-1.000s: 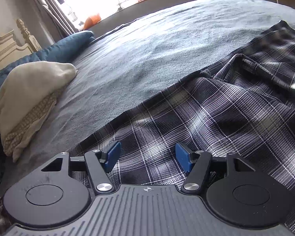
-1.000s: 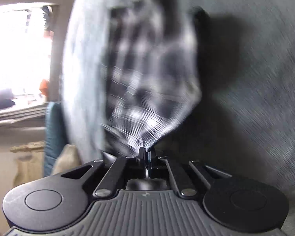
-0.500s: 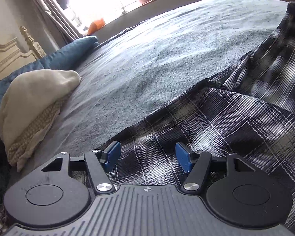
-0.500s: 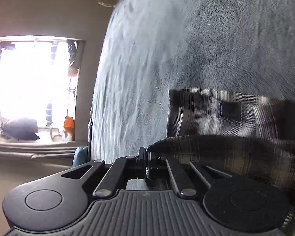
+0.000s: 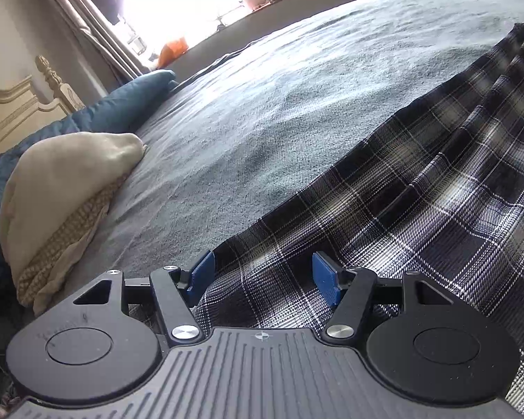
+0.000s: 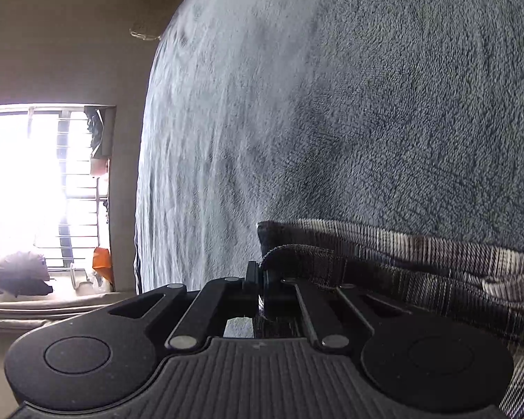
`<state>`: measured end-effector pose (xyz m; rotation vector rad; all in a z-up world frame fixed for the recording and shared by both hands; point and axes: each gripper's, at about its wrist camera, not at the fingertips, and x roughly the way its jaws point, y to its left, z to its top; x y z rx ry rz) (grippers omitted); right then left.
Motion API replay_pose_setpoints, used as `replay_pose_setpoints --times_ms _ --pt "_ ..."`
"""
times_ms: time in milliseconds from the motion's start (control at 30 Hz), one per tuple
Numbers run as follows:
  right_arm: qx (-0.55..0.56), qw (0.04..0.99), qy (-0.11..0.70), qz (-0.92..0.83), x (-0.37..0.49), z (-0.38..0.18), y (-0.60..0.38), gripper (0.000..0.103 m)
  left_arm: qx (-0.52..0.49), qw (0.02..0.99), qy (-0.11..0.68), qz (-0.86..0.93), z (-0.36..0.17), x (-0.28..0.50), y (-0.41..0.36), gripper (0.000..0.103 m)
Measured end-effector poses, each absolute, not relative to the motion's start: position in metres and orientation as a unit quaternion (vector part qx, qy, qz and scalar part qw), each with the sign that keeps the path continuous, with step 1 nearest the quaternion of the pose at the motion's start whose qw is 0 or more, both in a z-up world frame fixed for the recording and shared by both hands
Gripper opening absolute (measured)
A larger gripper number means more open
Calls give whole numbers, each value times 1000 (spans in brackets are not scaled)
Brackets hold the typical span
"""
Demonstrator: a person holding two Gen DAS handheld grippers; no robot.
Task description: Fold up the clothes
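We see a large bed (image 5: pixel 262 111) covered with a grey fleece blanket (image 6: pixel 384 104), which fills most of both views. On it lies the plaid garment (image 5: pixel 419 209), dark with white lines; in the left wrist view it spreads from under the left gripper (image 5: pixel 262 276) forward and to the right of its fingers, with long folds rising toward the far right. Ahead and to the left of these fingers only the blanket shows. Farther to the left we see a blue pillow (image 5: pixel 122 104) and, nearer, a cream cushion (image 5: pixel 63 181) with a woven edge, well apart from the garment. The blue fingers (image 5: pixel 326 277) of the left gripper stand open, about halfway, over the cloth, and they press on nothing. In the right wrist view the right gripper (image 6: pixel 258 276) has its fingers closed tight on an edge of the plaid garment, and the cloth runs from the fingertips to the right in a folded band above the blanket.
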<state>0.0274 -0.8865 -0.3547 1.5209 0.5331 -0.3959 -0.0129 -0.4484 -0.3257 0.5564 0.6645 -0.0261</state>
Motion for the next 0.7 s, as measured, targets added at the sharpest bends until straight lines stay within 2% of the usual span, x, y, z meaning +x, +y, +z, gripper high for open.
replay_pose_setpoints --times_ms 233,300,333,367,433,533,633,700 --pt "686 666 227 -188 23 -368 -895 6 270 908 319 -14 -327 -13 -448 62" --pt "683 678 201 -182 13 -361 -897 16 267 909 320 -15 -326 -12 -447 62" --pt "675 691 183 -183 6 -354 -899 27 265 909 321 -16 -326 -11 -446 62" --pt "668 702 167 -179 -2 -347 -900 32 263 909 322 -16 -326 -11 -446 62" --pt "650 725 157 -162 -14 -333 -898 32 260 910 323 -16 -325 -10 -445 62" --pt "592 765 225 -116 -13 -314 -881 32 260 909 324 -17 -325 -9 -446 62" --pt "505 793 336 -56 17 -312 -849 31 268 908 322 -20 -325 -10 -447 62" --pt "454 807 374 -47 44 -314 -837 31 270 907 321 -21 -326 -10 -447 63"
